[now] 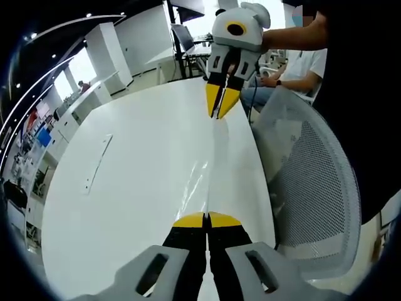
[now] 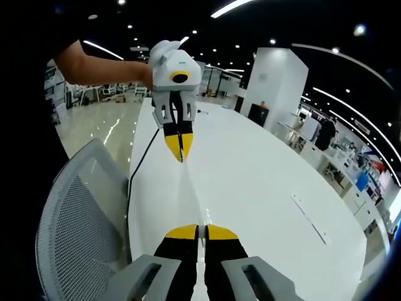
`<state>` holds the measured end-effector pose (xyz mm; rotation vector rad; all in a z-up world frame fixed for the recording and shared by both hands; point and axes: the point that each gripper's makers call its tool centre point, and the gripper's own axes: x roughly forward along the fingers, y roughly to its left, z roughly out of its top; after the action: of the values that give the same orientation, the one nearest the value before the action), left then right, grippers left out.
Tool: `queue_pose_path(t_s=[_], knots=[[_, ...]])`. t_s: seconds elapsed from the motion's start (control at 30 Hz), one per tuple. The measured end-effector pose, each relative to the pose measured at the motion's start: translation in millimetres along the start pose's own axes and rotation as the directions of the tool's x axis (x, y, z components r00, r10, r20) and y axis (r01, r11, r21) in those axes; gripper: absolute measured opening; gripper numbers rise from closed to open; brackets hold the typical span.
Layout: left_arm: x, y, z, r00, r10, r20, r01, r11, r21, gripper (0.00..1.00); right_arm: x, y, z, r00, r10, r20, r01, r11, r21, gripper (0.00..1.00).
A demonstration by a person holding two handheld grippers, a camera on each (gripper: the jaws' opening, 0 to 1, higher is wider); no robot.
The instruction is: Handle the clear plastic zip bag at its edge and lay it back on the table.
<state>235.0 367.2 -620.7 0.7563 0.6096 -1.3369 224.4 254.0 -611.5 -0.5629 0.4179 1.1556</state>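
Note:
The clear plastic zip bag hangs stretched edge-on between my two grippers, above the white table. In the left gripper view, my left gripper is shut on the bag's near edge. Farther off, my right gripper pinches the opposite edge with its yellow tips together. The right gripper view mirrors this: my right gripper is shut on the bag, and the left gripper grips the other end. The film is thin and glossy, hard to see against the table.
A grey mesh chair stands against the table's long edge beside the bag. A flat white strip lies on the tabletop. A black cable runs along the table edge. A seated person is beyond the table.

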Motion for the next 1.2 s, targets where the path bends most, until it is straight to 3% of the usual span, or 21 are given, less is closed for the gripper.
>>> queue_pose_path(t_s=[0.87,1.07,1.2], knots=[[0.1,-0.1,2.4,1.0,0.006,0.022,-0.006,1.0,0.011,0.0,-1.3,2.3,-2.8,1.0,0.009,-0.006,-0.009,1.0,-0.003,0.0],[-0.4,-3.8,4.4,1.0,-0.003,0.023,0.002,0.999,0.04,0.0,-2.2,7.3,-3.4,0.999,0.032,-0.012,-0.032,0.999,-0.013,0.0],[0.5,-6.0,4.7,1.0,-0.008,0.014,0.007,0.999,0.051,0.0,-4.4,16.4,-3.7,0.997,0.08,-0.023,-0.08,0.996,0.032,0.0]])
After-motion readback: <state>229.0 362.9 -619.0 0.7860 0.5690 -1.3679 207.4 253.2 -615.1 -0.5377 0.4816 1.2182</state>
